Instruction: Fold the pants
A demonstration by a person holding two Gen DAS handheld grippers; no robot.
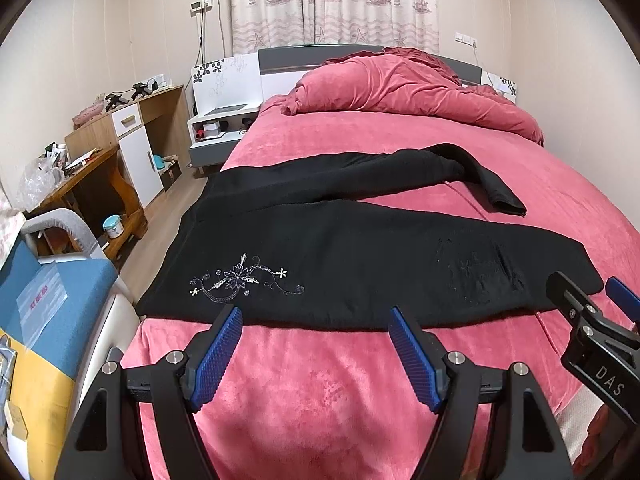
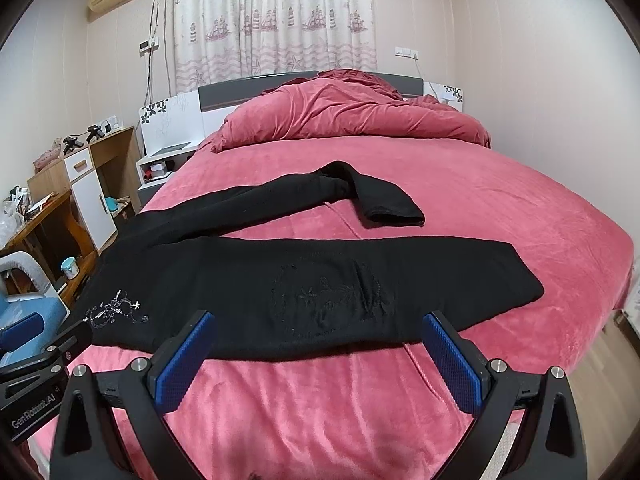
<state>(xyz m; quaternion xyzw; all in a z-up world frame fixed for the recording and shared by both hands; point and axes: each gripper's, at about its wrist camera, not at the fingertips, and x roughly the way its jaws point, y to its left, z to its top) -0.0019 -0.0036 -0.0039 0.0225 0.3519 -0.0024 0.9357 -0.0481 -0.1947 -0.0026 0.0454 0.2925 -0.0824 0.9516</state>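
I see the black pants (image 1: 340,248) lying across the pink bed (image 1: 320,392), long axis left to right, waistband probably at the left bed edge. The near leg runs flat to the right; the far leg doubles back, its cuff (image 2: 394,212) folded over. Silver floral embroidery (image 1: 244,284) marks the left part. My left gripper (image 1: 316,328) and right gripper (image 2: 318,330) both hover above the near edge, jaws spread wide, holding nothing.

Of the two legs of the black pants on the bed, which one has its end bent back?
The far leg, nearer the pillows: its end doubles back toward the foot of the bed. The near leg, by both open grippers, lies straight and flat.
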